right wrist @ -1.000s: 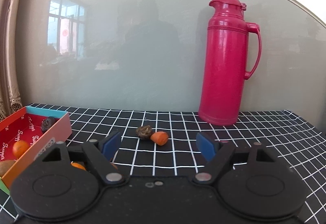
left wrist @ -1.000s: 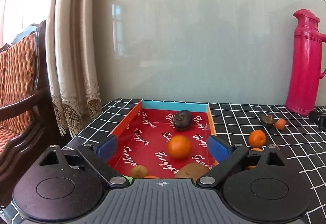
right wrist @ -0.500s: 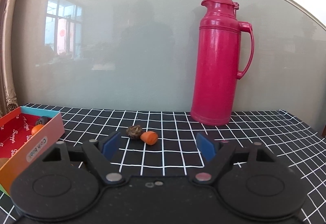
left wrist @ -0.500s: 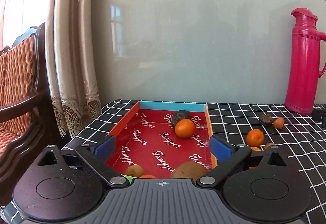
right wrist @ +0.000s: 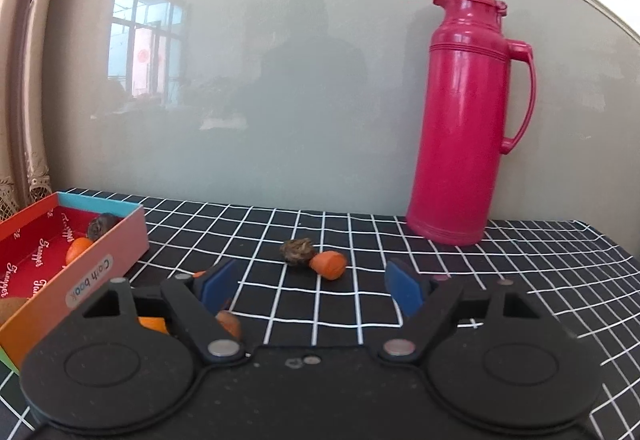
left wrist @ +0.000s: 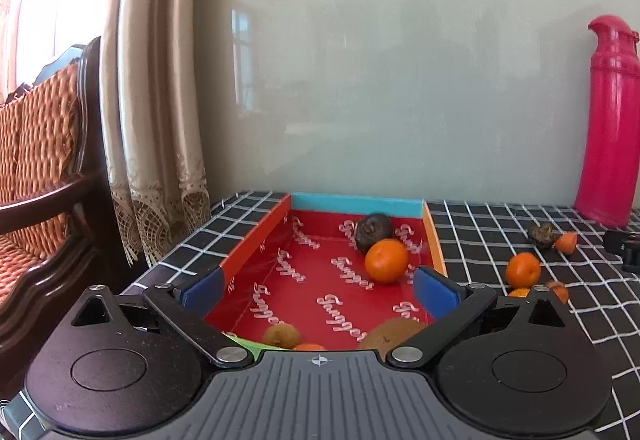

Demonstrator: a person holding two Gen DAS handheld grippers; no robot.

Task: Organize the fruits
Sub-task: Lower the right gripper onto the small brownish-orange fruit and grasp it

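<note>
Hovering over the near end of the red box, the left gripper has its blue pads spread wide with nothing pinched between them. Inside the box, an orange lies near the far right corner, touching a dark wrinkled fruit just beyond it. At the near end of the box sit two brown kiwis, one left and one right, with a sliver of another orange fruit between them, mostly hidden by the gripper body. The box floor is printed with a repeated white script word.

To the right of the box, on the black checked tablecloth, a loose tangerine lies with more orange fruit just near of it, partly hidden behind the gripper's linkage.

From the right wrist view, the right gripper is also spread and empty, low over the cloth. Beyond its fingertips, a small dark shrivelled fruit touches a small orange piece on its right. Orange fruit peeks out behind the left finger. A pink thermos stands upright at the far right against the pale glossy wall panel, well apart from the fruit. A curtain and a wooden chair stand left of the table.
</note>
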